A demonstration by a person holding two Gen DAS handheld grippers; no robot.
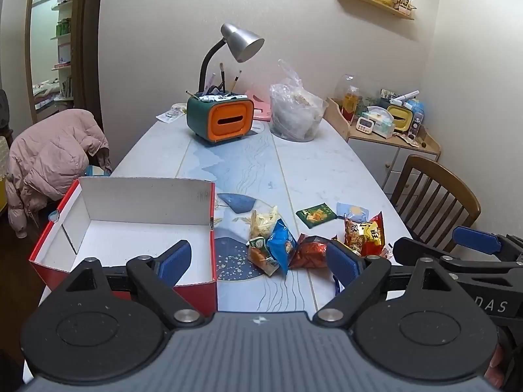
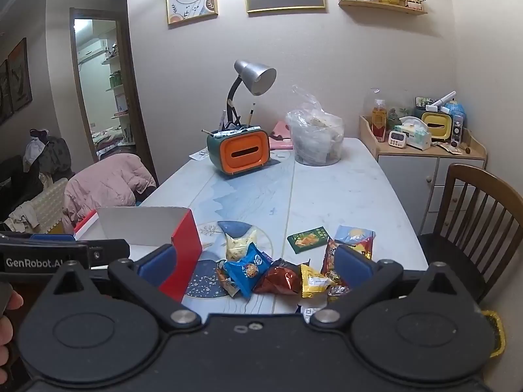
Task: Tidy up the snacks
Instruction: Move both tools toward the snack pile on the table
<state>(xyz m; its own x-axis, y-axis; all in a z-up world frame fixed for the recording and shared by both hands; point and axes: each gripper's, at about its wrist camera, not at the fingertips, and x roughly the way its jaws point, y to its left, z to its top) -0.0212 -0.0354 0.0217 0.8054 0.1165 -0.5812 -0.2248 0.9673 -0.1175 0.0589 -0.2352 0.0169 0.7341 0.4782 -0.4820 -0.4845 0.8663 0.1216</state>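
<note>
An open red box with a white inside (image 1: 140, 228) stands empty at the table's near left; it also shows in the right wrist view (image 2: 183, 248). Several snack packets lie in a loose pile to its right: a blue packet (image 1: 281, 245) (image 2: 246, 269), a red-brown packet (image 1: 310, 251) (image 2: 279, 279), a yellow packet (image 2: 312, 281), a red and yellow packet (image 1: 364, 233), a green flat packet (image 1: 315, 214) (image 2: 307, 239) and a pale chips bag (image 1: 263, 222) (image 2: 238, 243). My left gripper (image 1: 258, 261) is open and empty above the near edge. My right gripper (image 2: 255, 261) is open and empty over the pile.
An orange and green tissue box with pens (image 1: 220, 119) and a grey desk lamp (image 1: 242, 44) stand at the table's far end, beside a clear bag in a tub (image 1: 295, 114). A wooden chair (image 1: 434, 196) is on the right, a pink jacket on a chair (image 1: 49, 163) on the left.
</note>
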